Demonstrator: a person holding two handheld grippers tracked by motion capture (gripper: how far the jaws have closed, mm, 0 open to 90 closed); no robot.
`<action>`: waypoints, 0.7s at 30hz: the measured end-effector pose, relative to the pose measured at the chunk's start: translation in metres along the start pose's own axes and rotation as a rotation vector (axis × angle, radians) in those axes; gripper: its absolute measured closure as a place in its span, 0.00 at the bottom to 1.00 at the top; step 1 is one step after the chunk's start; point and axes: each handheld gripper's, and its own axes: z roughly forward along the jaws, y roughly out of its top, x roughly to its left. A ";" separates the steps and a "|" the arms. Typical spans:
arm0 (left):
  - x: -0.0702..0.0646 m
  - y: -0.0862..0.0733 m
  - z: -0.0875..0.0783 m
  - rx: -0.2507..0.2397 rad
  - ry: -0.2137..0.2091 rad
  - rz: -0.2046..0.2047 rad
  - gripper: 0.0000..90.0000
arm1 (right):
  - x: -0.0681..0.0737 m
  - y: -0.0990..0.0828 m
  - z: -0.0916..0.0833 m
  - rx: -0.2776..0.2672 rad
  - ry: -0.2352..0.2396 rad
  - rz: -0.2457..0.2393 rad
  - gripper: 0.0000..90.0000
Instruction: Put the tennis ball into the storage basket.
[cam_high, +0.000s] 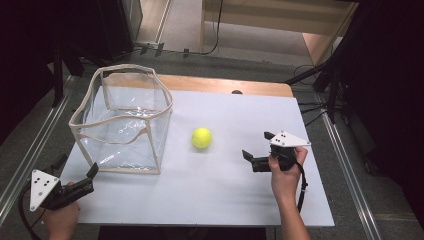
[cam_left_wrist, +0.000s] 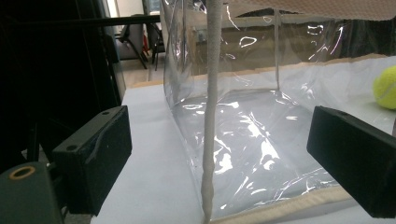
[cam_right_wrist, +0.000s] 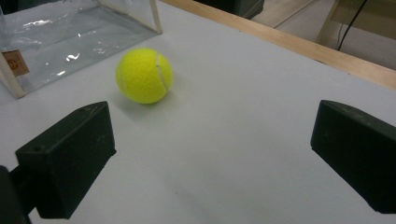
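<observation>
White table (cam_high: 240, 200): both tongs wide open, empty. Centre R gripper (cam_high: 256, 148) on ball (cam_high: 201, 137), right of bag (cam_high: 122, 120); L gripper (cam_high: 90, 176) steadies bag.

My left gripper (cam_high: 75, 181) has black jaws and a pale grey plate dotted with small black marks; my right gripper (cam_high: 259, 151) looks the same, black with a pale grey dotted plate. The tennis ball (cam_high: 201, 137) is bright yellow-green with a paler curved seam. The bag (cam_high: 125, 120) at the far left is clear plastic, glinting white, trimmed in cream edging, with a small tan label on one side. The table (cam_high: 225, 200) is plain white, with a light wood strip along its far edge.
</observation>
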 end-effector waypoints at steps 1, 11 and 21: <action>0.000 0.000 0.000 0.000 0.000 0.000 0.08 | 0.000 0.000 0.000 0.000 0.000 0.000 0.00; 0.000 0.000 0.000 -0.001 0.000 0.000 0.08 | 0.005 0.016 0.018 0.027 0.036 -0.027 0.00; 0.000 0.000 0.000 0.000 -0.001 0.000 0.08 | 0.010 0.029 0.035 0.060 0.074 -0.051 0.00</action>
